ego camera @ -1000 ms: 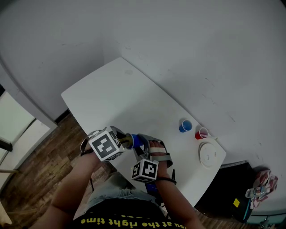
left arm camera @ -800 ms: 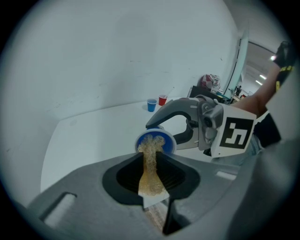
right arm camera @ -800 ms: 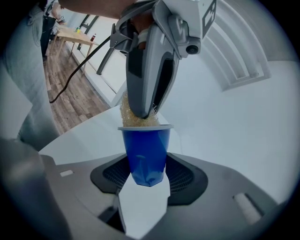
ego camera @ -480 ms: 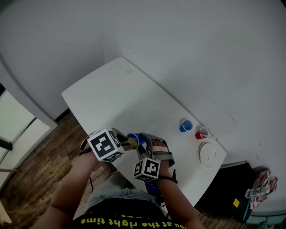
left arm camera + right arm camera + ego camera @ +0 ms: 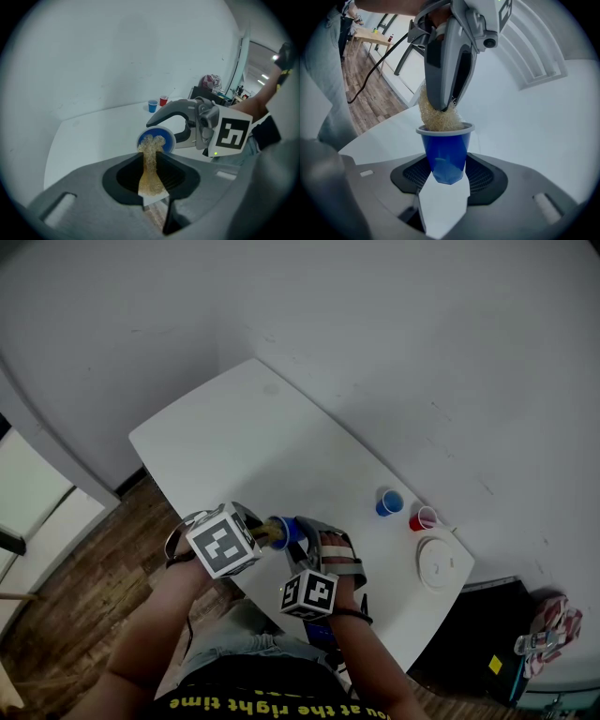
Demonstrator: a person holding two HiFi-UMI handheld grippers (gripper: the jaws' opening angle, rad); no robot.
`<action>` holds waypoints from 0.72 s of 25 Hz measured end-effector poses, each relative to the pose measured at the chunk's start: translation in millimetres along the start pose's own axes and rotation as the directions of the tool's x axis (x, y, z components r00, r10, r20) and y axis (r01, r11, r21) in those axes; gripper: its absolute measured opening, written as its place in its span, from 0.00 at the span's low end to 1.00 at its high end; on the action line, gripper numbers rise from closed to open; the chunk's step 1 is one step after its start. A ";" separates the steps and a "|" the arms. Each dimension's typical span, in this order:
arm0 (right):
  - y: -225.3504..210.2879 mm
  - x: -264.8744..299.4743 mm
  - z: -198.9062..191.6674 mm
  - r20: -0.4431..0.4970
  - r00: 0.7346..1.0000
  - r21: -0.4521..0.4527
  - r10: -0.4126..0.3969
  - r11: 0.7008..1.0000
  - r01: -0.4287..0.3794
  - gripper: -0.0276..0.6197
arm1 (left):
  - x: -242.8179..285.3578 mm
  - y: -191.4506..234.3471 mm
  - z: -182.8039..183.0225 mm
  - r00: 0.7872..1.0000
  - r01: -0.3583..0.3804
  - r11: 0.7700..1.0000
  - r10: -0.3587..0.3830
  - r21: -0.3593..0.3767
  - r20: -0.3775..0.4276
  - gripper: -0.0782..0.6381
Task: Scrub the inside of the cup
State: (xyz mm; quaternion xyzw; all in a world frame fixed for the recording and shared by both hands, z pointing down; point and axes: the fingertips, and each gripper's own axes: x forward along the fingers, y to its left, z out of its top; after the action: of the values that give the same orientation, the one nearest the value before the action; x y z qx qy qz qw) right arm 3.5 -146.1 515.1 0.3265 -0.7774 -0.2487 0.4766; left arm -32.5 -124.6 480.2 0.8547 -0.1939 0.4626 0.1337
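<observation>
The left gripper [image 5: 151, 171] is clamped on a straw-coloured fibrous scrubber [image 5: 151, 150], whose tip is pushed into the blue cup [image 5: 445, 150] to reach its inner wall. Below the cup, the right gripper [image 5: 444, 176] pinches its base, likely steadying it against the rubbing.

- Table [image 5: 253, 437]: white top, one long edge along the wall [image 5: 422, 334].
- Blue cup [image 5: 389, 503]: near the tabletop's right corner, by the wall-side edge.
- Red cup [image 5: 424, 519]: just beside the blue cup, closer to that corner.
- White disc [image 5: 437, 563]: flat at the right corner, just beside the red cup.
- Floor [image 5: 56, 606]: wood planks, left of the table.
- Black box [image 5: 469, 638]: past the right corner; yellow label [image 5: 495, 665] on it; pink cloth [image 5: 553, 624] near it.
</observation>
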 end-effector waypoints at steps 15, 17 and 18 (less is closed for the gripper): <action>2.9 0.2 0.8 -0.010 1.000 -0.026 0.014 1.000 -0.014 0.41 | -8.0 -14.7 7.1 0.996 0.082 0.996 -0.081 -0.026 0.043 0.23; 2.5 0.0 2.1 -0.008 1.000 -0.022 0.014 1.000 -0.014 0.41 | -10.9 -7.9 8.0 0.997 0.060 0.997 -0.058 -0.039 0.056 0.23; 2.0 -0.2 2.1 -0.008 1.000 -0.019 0.013 1.000 -0.013 0.41 | -11.5 -4.3 7.3 0.997 0.051 0.998 -0.049 -0.048 0.058 0.23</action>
State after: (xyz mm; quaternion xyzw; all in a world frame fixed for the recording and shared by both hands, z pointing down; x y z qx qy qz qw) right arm 1.1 -144.5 515.4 0.3178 -0.7753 -0.2519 0.4842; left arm -30.9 -121.4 466.4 0.8686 -0.1876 0.4295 0.1608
